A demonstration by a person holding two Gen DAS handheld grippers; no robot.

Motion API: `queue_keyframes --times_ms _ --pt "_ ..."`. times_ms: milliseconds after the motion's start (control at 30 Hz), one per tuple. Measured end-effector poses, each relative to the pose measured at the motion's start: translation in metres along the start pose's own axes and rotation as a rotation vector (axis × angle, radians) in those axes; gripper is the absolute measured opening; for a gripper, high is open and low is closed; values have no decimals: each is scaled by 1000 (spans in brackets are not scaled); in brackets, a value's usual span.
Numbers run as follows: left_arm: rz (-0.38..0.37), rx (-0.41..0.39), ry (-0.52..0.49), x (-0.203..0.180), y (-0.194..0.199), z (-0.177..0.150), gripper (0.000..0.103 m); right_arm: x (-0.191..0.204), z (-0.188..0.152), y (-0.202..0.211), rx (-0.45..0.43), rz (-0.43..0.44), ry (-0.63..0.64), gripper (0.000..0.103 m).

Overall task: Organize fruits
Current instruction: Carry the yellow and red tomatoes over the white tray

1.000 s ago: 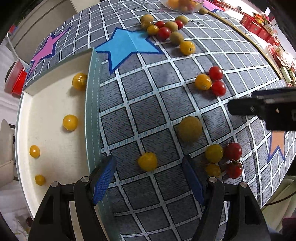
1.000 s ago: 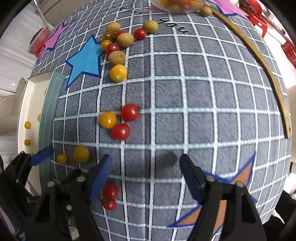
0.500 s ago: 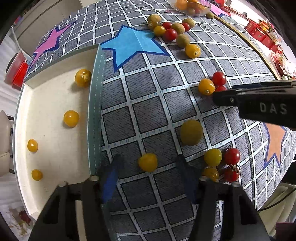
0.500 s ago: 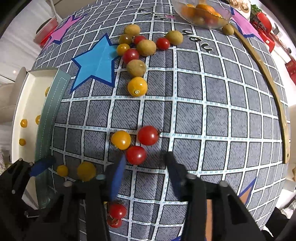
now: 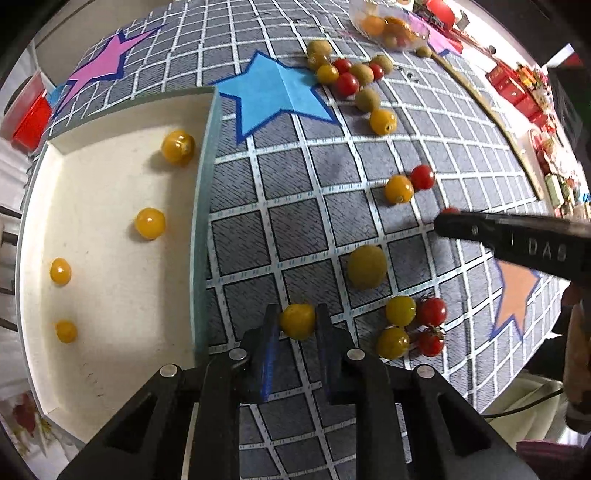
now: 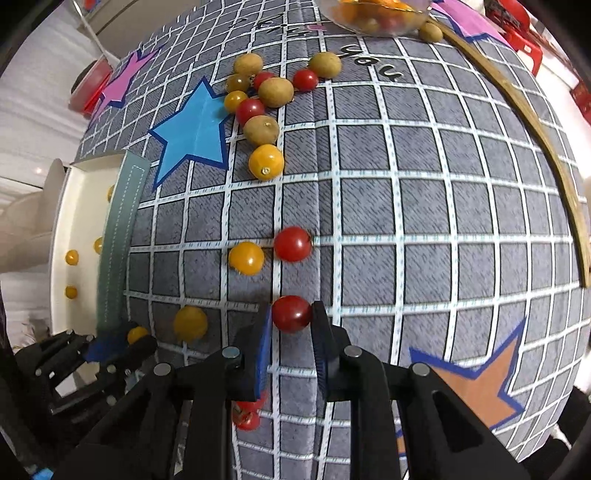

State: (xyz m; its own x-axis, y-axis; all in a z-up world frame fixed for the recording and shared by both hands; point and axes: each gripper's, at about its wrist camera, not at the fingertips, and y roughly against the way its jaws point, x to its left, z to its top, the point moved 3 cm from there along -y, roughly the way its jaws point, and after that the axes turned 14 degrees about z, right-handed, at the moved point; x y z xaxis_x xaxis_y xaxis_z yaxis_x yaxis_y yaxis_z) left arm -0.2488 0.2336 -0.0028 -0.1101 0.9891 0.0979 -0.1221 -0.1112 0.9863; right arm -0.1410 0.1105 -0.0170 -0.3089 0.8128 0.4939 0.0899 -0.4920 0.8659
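Tray [image 5: 110, 369] interior with four yellow tomatoes is seen fully only from the left wrist; right wrist view cuts it off. Left gripper [image 5: 297, 321] is clamped on a yellow cherry tomato [image 5: 297, 320]. Right gripper [image 6: 291, 314] is clamped on a red cherry tomato [image 6: 291, 313], mostly hidden behind its finger in the left view.

red tomato [image 5: 450, 211] mostly behind right claw, bowl [image 6: 373, 16] cut off at top edge

Yellow tomato [image 5: 297, 320] and red tomato [image 6: 291, 314] sit pinched on cloth.
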Motion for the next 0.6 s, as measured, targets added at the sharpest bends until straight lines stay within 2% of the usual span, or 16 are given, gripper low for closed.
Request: queue_keyframes --times_ms 233,367,600 --pt "-10 -33 13 13 23 -2 20 3 -17 14 2 20 -5 23" --pt "-13 -50 35 27 31 -3 20 -10 -38 39 3 18 -4 23" --pt "14 -86 86 55 46 -9 20 16 -36 43 17 4 67 23"
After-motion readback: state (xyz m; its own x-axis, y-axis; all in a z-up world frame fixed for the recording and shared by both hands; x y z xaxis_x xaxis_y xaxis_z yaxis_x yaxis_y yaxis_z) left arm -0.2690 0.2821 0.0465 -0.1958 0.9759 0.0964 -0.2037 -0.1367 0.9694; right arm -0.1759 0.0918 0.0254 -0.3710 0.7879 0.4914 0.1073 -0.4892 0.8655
